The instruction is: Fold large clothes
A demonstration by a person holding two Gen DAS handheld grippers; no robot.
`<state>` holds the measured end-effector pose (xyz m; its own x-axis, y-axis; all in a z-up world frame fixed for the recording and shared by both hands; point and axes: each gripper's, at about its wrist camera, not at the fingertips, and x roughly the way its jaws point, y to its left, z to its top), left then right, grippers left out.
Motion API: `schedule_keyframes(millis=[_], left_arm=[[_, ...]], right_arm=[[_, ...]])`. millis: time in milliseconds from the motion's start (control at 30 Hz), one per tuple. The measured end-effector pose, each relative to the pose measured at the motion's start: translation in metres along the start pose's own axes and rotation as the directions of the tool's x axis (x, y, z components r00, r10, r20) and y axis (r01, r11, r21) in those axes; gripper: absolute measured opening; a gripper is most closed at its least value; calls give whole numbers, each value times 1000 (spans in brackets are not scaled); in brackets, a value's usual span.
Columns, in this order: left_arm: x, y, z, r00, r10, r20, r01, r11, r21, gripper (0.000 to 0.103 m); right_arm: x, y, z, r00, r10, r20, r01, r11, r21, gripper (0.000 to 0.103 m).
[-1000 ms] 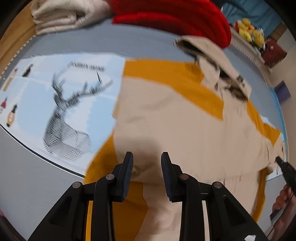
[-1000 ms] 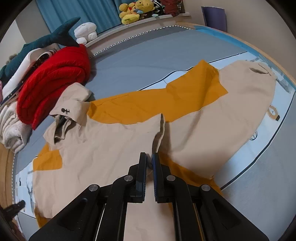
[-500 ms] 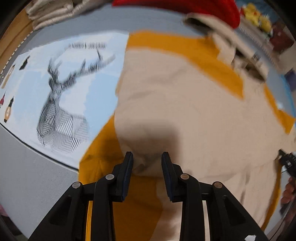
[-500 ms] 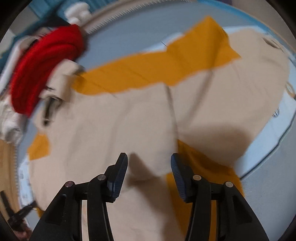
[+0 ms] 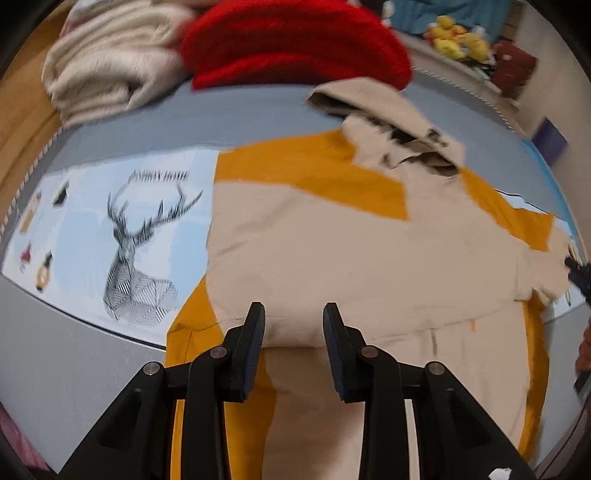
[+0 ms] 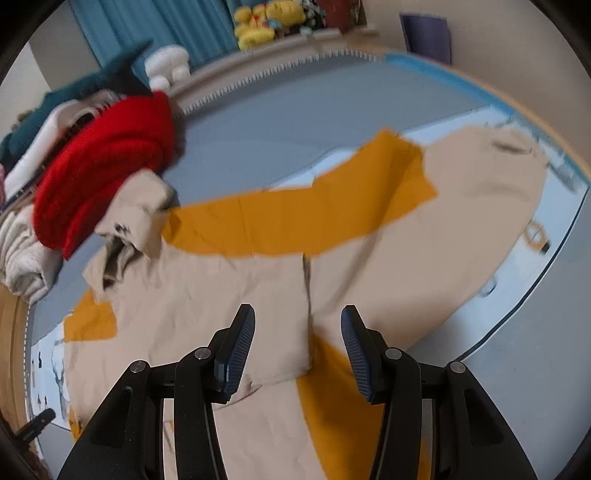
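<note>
The beige-and-mustard jacket [image 5: 332, 251] lies spread flat across the grey bed cover [image 5: 240, 110], partly over a pale blue printed sheet [image 5: 81, 221]. Its hood [image 5: 384, 110] points toward a red knit bundle [image 5: 295, 40] and almost touches it — folded cream blankets [image 5: 110, 66] sit just beside the red.

Left gripper [image 5: 293, 317] hovers over the near beige edge, fingers spread with nothing between them. Right gripper [image 6: 297, 319] is spread wide too, empty, above a folded-over beige panel [image 6: 221, 306] whose edge runs straight up between the jaws.

The left view gives the sheet's geometric stag print [image 5: 136, 251] with a line of writing above it, too blurred to read, plus small bottle-like drawings [image 5: 44, 273] at the margin. The right view shows the long sleeve [image 6: 424, 236] stretched away toward the far corner, teal curtains [image 6: 155, 26], yellow plush toys [image 6: 266, 22] on the ledge and a purple box [image 6: 424, 35].
</note>
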<state>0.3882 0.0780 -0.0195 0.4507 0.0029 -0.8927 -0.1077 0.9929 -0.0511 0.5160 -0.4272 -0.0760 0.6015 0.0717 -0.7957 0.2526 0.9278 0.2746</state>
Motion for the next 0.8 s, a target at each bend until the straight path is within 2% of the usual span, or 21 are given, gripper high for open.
schedule_keyframes(millis=[200,333,600,800], left_arm=[[-20,-33,-6,998,-37,48,33,997,75,32],[-31,-43,-14,996,-64,67,58,995,81,32],[-41,-61,-14,990,-105,97,96,991,97,36],[-34,-71,-7,990,-91,106,79,991,108,36]], right_arm=[[-36,-35,15,998,-17,58,16,1000,12,50],[-57,-70,27,995,-37,89,32,998,54,50],[-92,-153,46,985,-78,154,65,994,89,50],[-109,-238,57,968,-126,215,77,971,225,48]])
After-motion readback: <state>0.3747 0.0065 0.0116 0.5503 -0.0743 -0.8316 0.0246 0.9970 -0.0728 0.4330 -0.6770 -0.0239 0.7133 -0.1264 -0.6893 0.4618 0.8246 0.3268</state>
